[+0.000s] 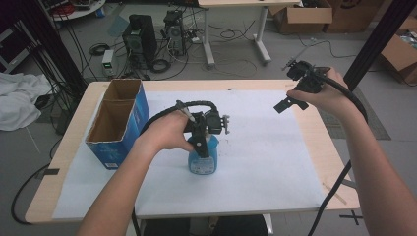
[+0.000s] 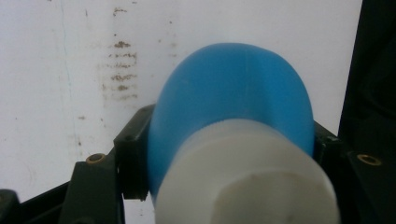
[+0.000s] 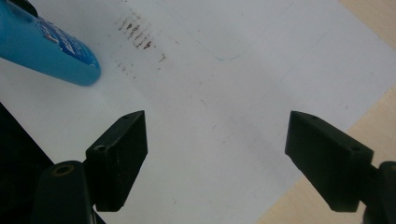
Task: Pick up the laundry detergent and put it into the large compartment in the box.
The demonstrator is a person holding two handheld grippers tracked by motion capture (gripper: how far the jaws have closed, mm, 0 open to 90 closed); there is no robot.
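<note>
A blue bottle (image 1: 202,160) with a white cap (image 2: 247,177) stands upright on the white paper near the table's middle. My left gripper (image 1: 200,143) comes down on it from above, and its black jaws press on both sides of the blue shoulder (image 2: 233,93) just under the cap. My right gripper (image 1: 286,103) hovers high over the table's far right part, jaws wide apart with nothing between them. In the right gripper view the bottle's base (image 3: 51,46) shows at the upper left, well away from those jaws.
An open blue cardboard box (image 1: 118,120) stands at the table's left. White paper (image 1: 255,162) covers most of the wooden tabletop (image 1: 324,147). Brown smudges (image 3: 137,35) mark the paper near the bottle. Computers and cables lie on the floor beyond the table.
</note>
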